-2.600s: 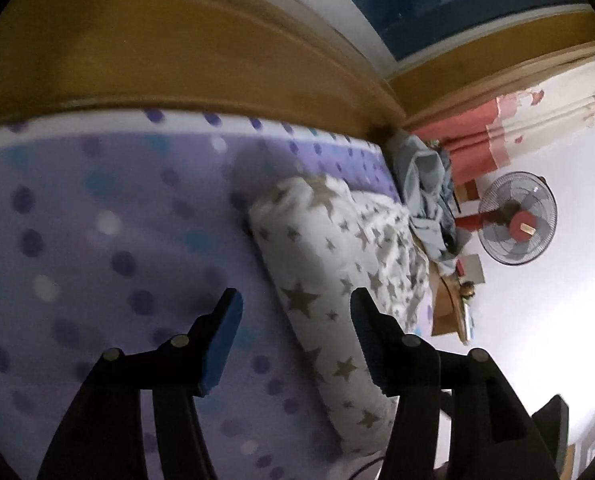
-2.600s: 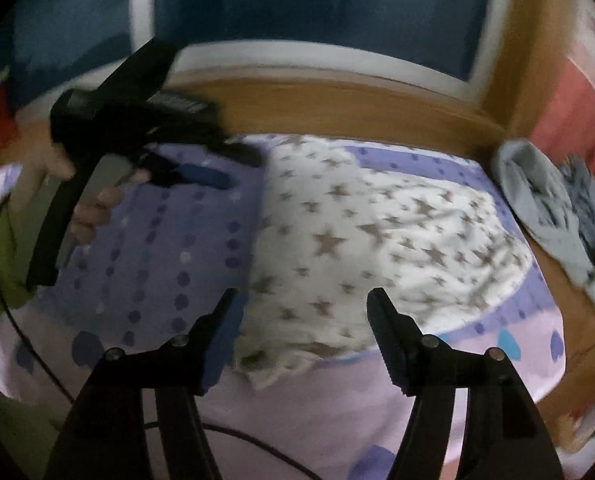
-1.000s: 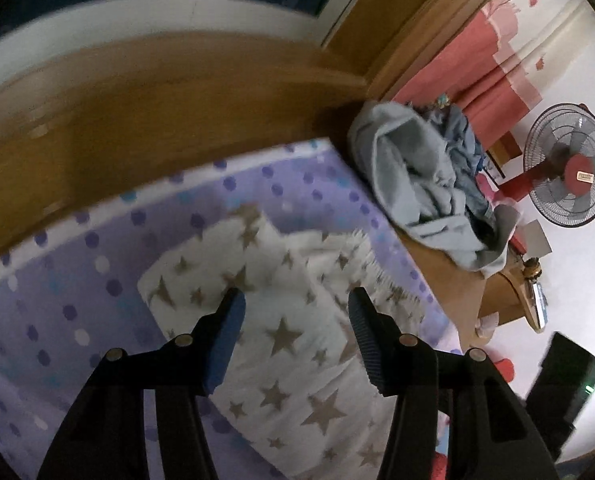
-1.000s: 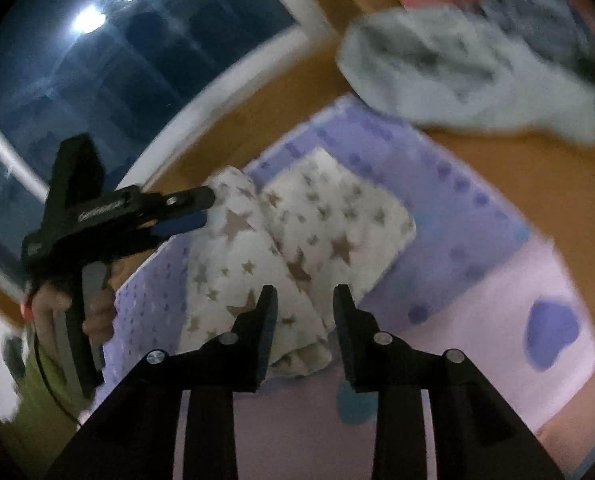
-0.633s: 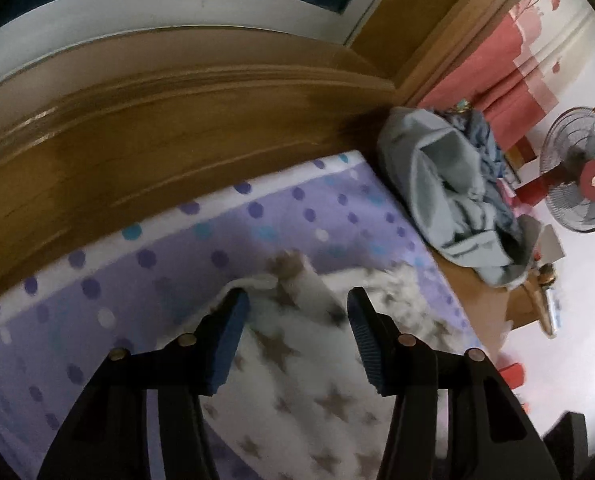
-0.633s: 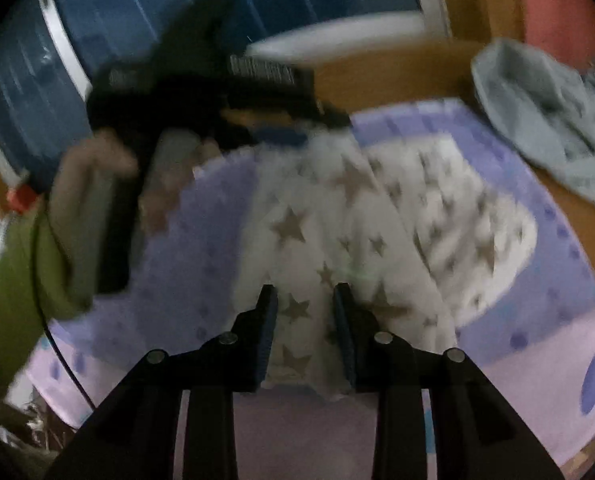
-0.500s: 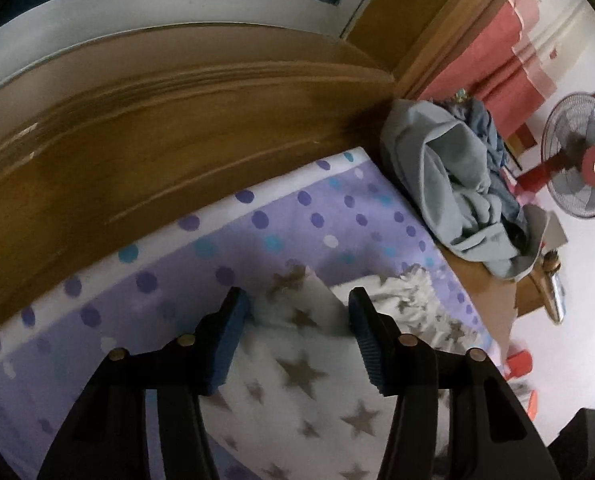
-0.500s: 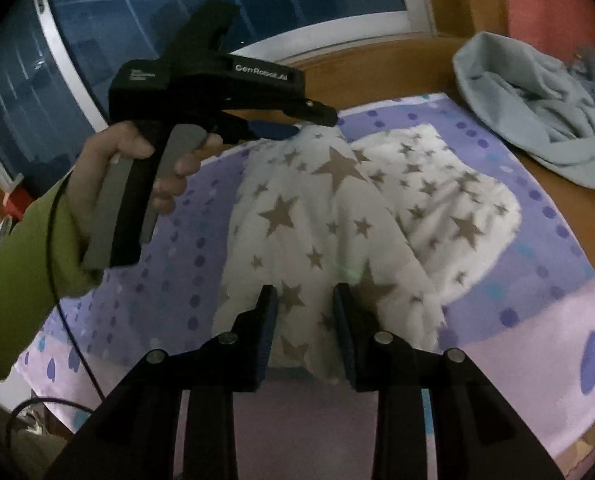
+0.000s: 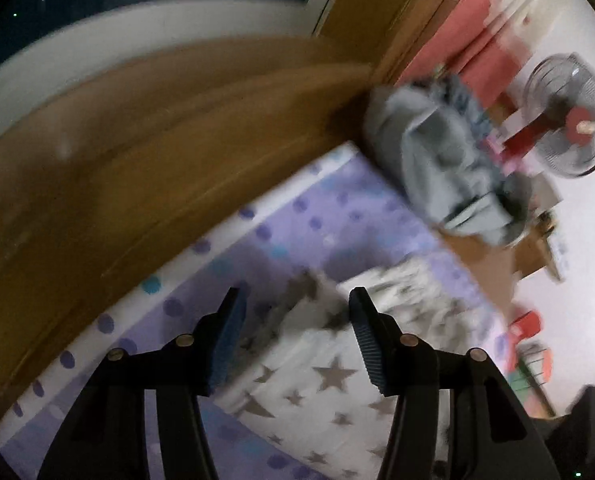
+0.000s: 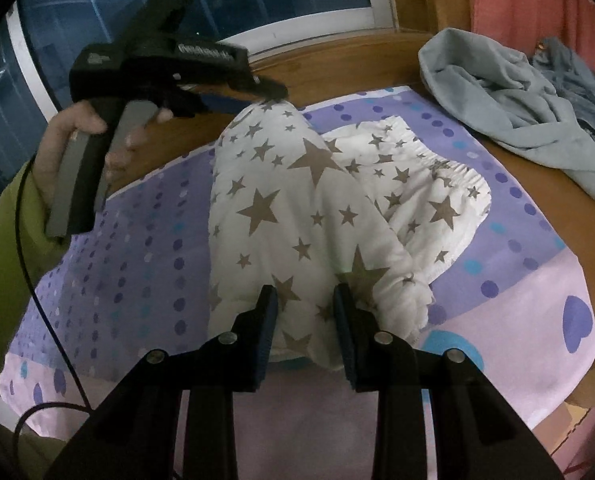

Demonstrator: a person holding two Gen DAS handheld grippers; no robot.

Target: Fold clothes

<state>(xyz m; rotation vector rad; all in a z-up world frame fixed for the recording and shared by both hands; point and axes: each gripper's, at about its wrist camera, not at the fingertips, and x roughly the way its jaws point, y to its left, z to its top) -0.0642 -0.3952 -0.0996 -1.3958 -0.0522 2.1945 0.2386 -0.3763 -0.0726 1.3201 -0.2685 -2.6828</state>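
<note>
A white garment with brown stars (image 10: 297,208) lies on the purple dotted sheet (image 10: 137,248), humped in a long ridge with its elastic waistband to the right. My right gripper (image 10: 305,312) is shut on the bunched near end of that ridge. At the far end, my left gripper (image 10: 265,96), held by a hand (image 10: 69,132), has its tips at the garment's top corner. The left wrist view is blurred. There the garment (image 9: 329,376) pokes its corner between the left gripper's (image 9: 293,320) wide-apart jaws, and the pads do not visibly press it.
A heap of grey-blue clothes (image 10: 517,100) lies on the wooden ledge at the right, also visible as the heap (image 9: 437,160). A wooden bed frame (image 9: 137,140) and a dark window run behind the sheet. A red fan (image 9: 569,128) stands beyond. A green sleeve (image 10: 1,260) and cable (image 10: 29,280) are at left.
The left gripper's view slid from the garment's middle to its far corner and rolled. The right gripper came down over the near end, where the cloth now fills its jaws.
</note>
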